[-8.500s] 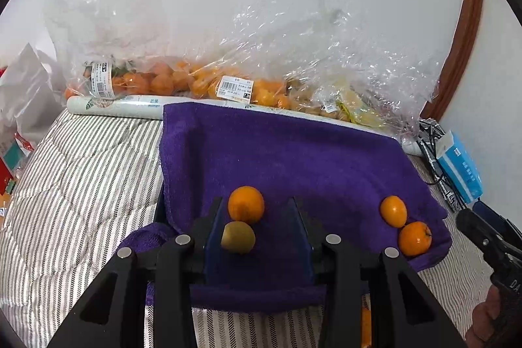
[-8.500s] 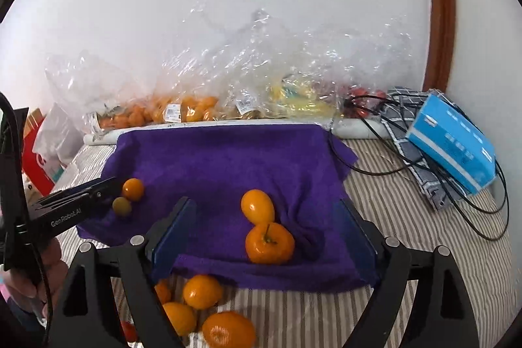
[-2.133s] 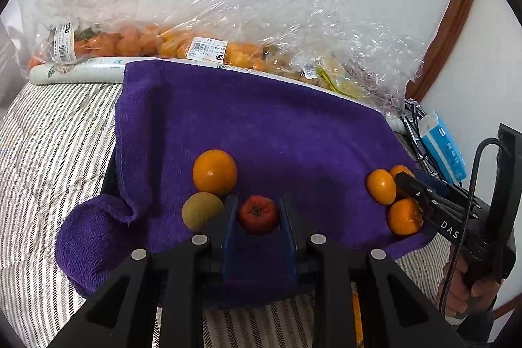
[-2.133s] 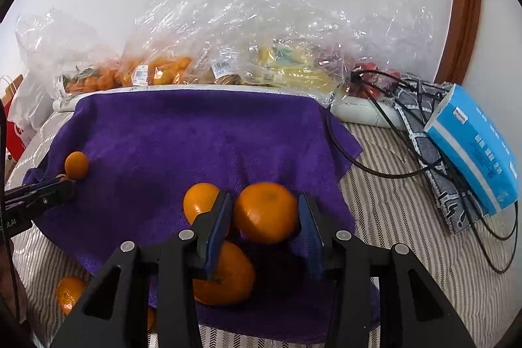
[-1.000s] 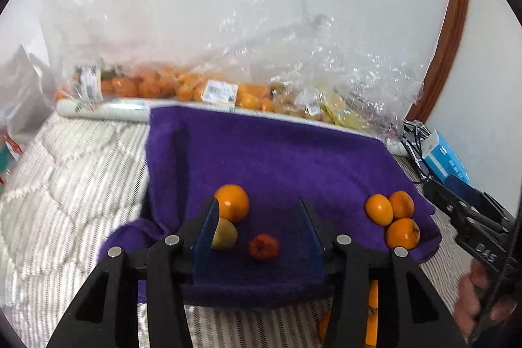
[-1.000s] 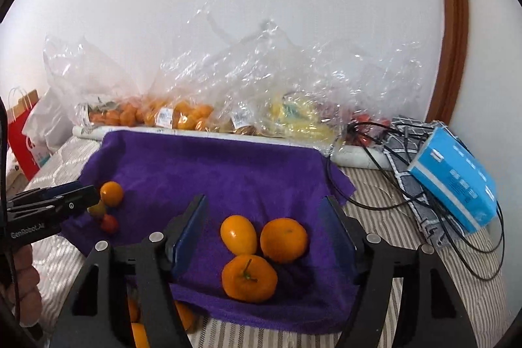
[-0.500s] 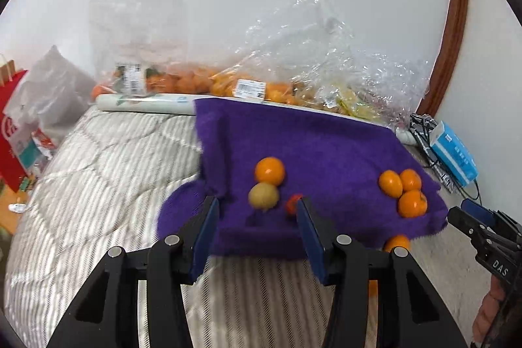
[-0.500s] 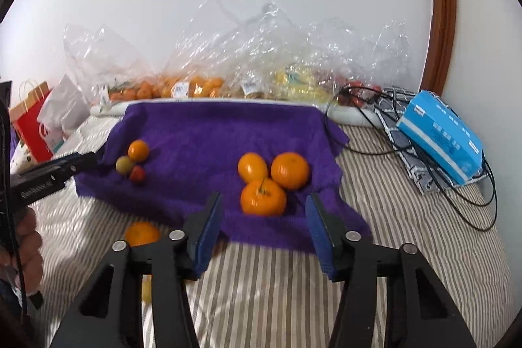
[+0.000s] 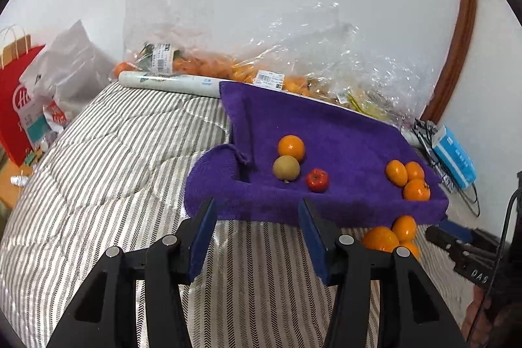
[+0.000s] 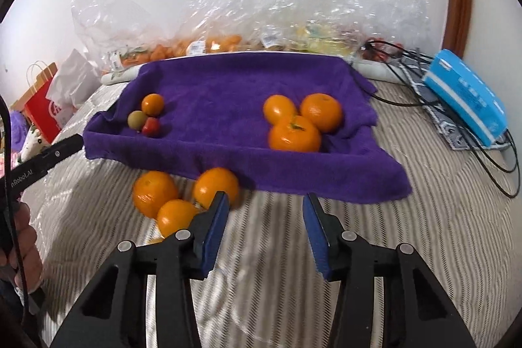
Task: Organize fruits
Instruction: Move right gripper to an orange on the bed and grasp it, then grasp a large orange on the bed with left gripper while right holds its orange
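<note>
A purple towel (image 9: 342, 132) lies on the striped quilt. On its left part sit an orange (image 9: 291, 147), a yellow-green fruit (image 9: 286, 168) and a small red fruit (image 9: 317, 180). Three oranges (image 10: 295, 132) cluster on its right part. Three loose oranges (image 10: 155, 193) lie on the quilt just in front of the towel's near edge. My left gripper (image 9: 256, 204) hovers short of the towel's front left corner, its jaws opening with nothing between them. My right gripper (image 10: 266, 198) hangs over the quilt just right of the loose oranges, jaws closing on nothing.
Clear plastic bags of fruit (image 10: 228, 31) and a white roll (image 9: 169, 83) line the wall behind the towel. A blue box (image 10: 466, 93) and black cables (image 10: 489, 158) lie at the right. A red paper bag (image 9: 16, 100) stands left of the bed.
Both grippers have drawn back from the towel onto the quilt. The right jaws have narrowed. The loose oranges in front of the towel now show fully.
</note>
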`<state>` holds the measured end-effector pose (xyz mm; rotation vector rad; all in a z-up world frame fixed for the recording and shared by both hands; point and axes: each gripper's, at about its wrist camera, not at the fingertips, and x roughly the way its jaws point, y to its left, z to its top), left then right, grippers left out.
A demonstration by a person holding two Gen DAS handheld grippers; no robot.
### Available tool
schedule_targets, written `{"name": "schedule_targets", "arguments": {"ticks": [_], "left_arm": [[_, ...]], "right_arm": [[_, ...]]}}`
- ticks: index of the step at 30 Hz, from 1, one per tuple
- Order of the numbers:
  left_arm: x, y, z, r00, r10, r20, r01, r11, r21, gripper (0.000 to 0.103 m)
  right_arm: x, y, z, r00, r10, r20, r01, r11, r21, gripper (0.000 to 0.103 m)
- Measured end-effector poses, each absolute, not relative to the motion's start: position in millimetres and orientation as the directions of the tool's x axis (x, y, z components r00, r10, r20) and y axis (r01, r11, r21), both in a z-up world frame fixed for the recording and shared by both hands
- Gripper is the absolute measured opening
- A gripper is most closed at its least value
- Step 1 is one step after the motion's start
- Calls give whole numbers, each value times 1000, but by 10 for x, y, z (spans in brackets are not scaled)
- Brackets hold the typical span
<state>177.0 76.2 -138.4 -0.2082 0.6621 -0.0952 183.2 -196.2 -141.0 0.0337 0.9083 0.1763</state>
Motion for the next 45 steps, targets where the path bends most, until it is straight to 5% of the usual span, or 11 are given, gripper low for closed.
{"name": "schedule_targets", "arguments": {"ticks": [19,21,27,45], "left_arm": [[1748,800,-1388,783,-168,-599,13,967,-255,49],[1747,805,-1387,784,-167,-598,10,966,-257,49],[1751,831,-1392,783,-167,-599,2,964,-266,49],[1787,739,-1464,775,-156,-612,21,975,-223,49]], "right_arm": [[2182,-1617,-1562,500,221,-837,-180,972,149,48],[2213,-1618,-1572,486,223,-845,-174,972,156,37],[2164,-1792,-1451,507,262,-821,-151,965,214,37],[1829,-2097,-1636,552,95,-828,-107,993,42,36]]}}
